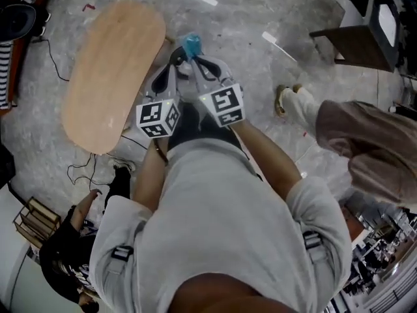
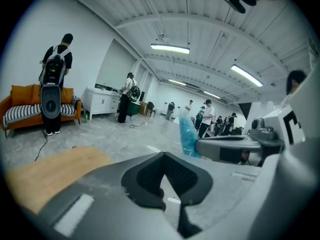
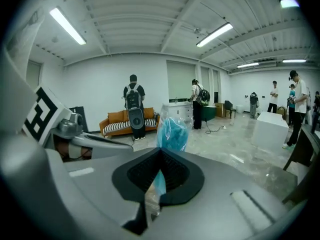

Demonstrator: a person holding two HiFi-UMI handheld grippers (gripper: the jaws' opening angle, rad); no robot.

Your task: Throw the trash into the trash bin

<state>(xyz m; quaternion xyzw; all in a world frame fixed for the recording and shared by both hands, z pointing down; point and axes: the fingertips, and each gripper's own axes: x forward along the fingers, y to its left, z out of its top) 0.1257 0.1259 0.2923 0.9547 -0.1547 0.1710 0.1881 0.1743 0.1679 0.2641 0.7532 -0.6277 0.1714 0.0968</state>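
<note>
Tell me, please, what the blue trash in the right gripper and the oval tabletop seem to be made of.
Blue trash: probably thin plastic film, glossy and crinkled, translucent where the right gripper pinches it. Oval tabletop: looks like light wood or wood veneer, matte and evenly tan; the grain is too faint to be sure.

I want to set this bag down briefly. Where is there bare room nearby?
The wooden table at left is bare all over. The floor beyond the blue bag is bare too. It is crowded at right, with a person's foot, and at lower left, with cables.
</note>
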